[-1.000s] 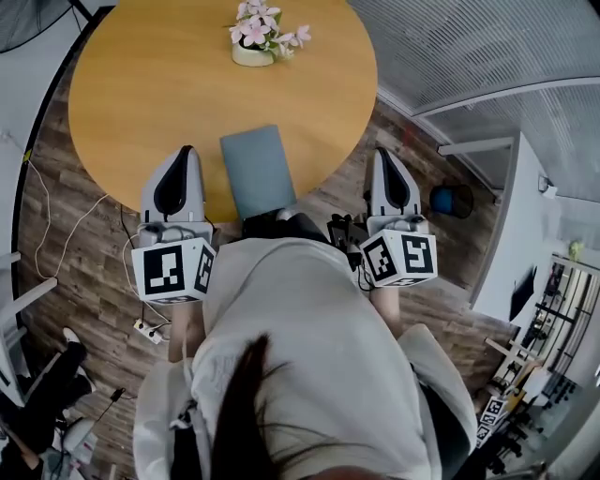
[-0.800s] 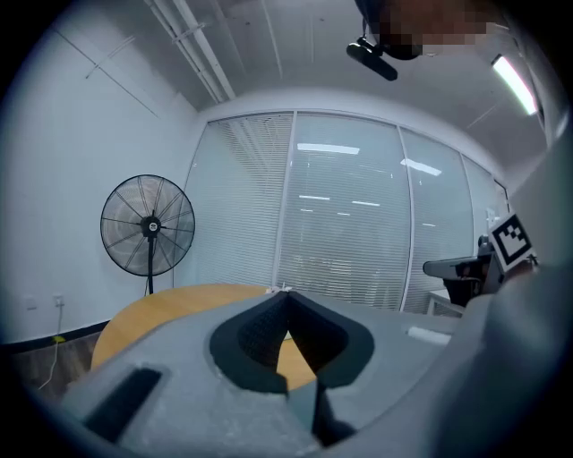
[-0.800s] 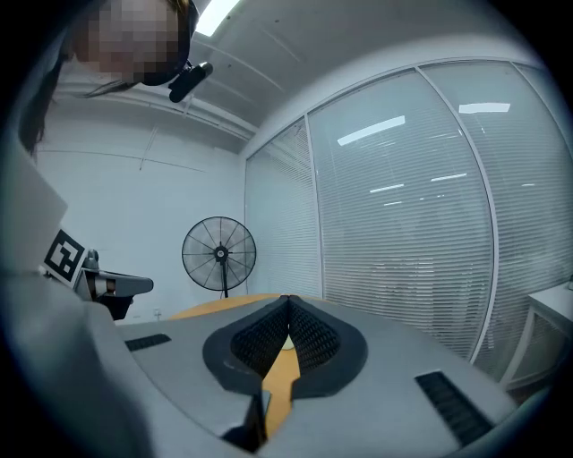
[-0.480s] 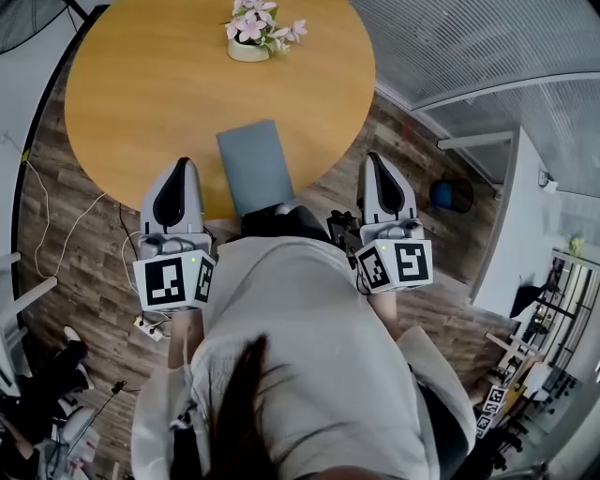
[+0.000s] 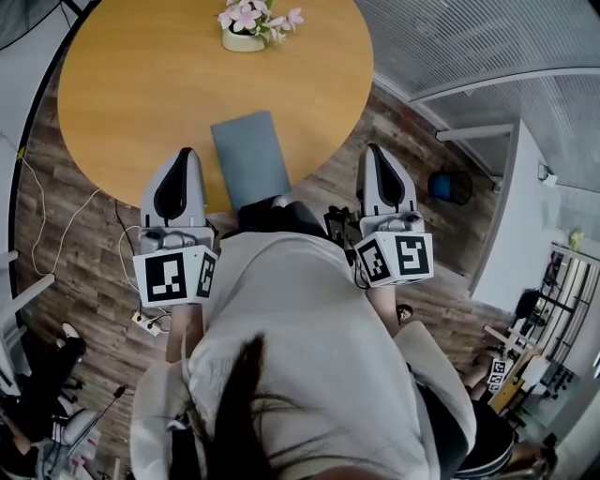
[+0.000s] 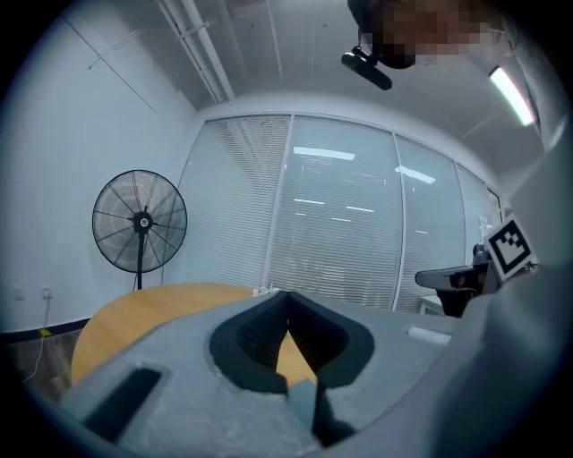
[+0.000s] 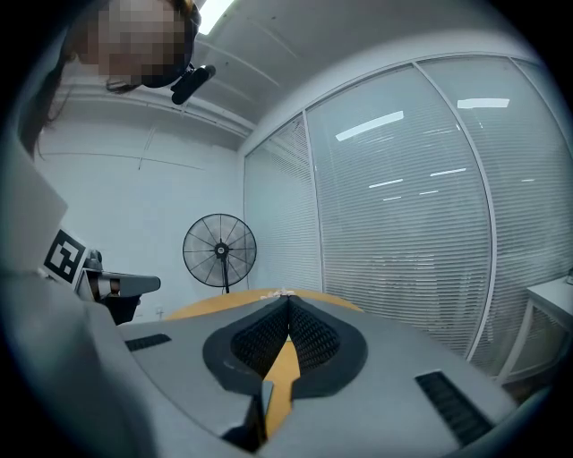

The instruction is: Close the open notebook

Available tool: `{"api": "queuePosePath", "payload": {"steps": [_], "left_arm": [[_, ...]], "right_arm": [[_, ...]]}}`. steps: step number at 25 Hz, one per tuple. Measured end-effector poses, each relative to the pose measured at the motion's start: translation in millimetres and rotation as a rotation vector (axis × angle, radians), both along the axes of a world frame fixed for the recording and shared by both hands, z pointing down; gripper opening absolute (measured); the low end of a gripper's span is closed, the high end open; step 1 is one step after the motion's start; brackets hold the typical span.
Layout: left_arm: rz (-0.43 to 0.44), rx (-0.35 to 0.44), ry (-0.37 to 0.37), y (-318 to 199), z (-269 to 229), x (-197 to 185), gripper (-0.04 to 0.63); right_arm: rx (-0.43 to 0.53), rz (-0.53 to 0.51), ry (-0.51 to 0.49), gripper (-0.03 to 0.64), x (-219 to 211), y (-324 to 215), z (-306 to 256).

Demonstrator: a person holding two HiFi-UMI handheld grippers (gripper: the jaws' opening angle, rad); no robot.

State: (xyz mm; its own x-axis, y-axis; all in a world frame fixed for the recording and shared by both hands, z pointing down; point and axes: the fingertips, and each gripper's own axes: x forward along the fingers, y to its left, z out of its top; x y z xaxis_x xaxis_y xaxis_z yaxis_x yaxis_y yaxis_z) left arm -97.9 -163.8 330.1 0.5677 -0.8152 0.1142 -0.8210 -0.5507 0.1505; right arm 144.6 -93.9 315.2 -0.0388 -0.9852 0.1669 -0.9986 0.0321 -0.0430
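Head view: the blue-grey notebook (image 5: 248, 159) lies flat and closed on the round wooden table (image 5: 159, 84), at its near edge, between the 2 grippers. The left gripper (image 5: 185, 155) is held just beside the notebook's left side, over the table's rim. The right gripper (image 5: 373, 150) hangs off the table to the right, above the plank floor (image 5: 66, 234). Both gripper views show the jaws pressed together at the tips with nothing between them. 1 pot of pink flowers (image 5: 246, 26) stands at the table's far side, well apart from the notebook.
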Motion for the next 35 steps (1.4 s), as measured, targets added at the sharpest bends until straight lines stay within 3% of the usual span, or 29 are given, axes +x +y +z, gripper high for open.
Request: {"api": "queuePosePath", "payload": {"steps": [25,35], "left_arm": [[0.045,-0.004,-0.015,-4.0,6.8,27.5,0.017],[0.066,-0.002,-0.027,1.6,6.8,29.3,0.017]], "right_arm": [[-0.021,0.023,-0.015,0.002,10.1,-4.7,5.6],[-0.033,-0.017,0.018,0.002,3.1,-6.6,5.5]]}}
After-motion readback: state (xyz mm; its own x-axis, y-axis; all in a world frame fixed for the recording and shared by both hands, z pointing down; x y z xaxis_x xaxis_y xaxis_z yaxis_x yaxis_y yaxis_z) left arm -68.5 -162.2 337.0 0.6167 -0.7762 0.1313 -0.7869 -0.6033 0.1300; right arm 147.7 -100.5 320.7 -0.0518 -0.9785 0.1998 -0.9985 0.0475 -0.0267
